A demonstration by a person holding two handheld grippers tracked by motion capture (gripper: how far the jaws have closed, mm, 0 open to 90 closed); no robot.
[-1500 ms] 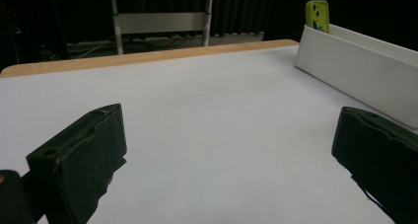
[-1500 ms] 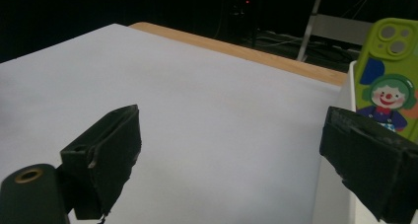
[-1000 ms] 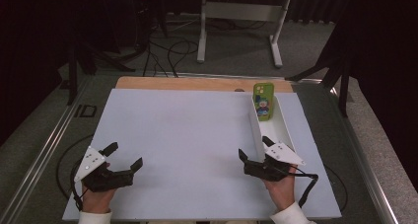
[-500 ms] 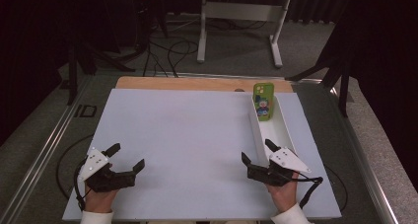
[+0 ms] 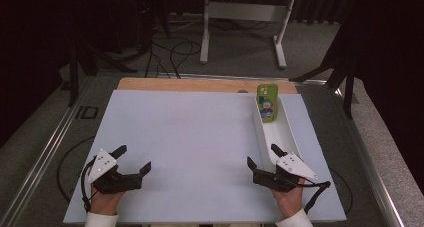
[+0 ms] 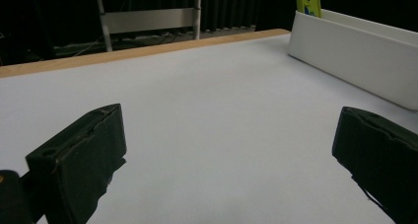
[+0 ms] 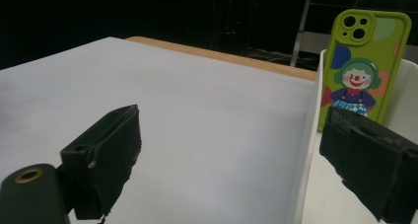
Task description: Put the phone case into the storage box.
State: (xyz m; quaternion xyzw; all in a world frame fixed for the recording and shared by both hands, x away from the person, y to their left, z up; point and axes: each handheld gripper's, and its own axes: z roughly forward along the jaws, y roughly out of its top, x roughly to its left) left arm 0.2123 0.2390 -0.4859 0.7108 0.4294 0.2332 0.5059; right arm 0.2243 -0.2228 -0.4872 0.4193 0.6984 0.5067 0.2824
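Note:
A green phone case with a clown picture (image 5: 267,103) (image 7: 367,71) (image 6: 308,1) stands upright at the far end of a long white tray (image 5: 285,132) (image 6: 355,56) (image 7: 305,150). My right gripper (image 5: 263,156) (image 7: 236,150) is open near the front of the table, its jaws straddling the tray's left wall at the near end. My left gripper (image 5: 132,158) (image 6: 231,155) is open at the front left, low over the bare white board (image 5: 190,137), with nothing between its jaws.
A wooden strip (image 5: 200,84) runs along the board's far edge. Beyond the table stand a metal frame (image 5: 245,17) and cables (image 5: 170,49) on the floor. Grey table margins with a rail (image 5: 45,152) flank the board.
Both hands have drawn back a little toward the front edge of the table. The jaws stay open and the phone case has not moved.

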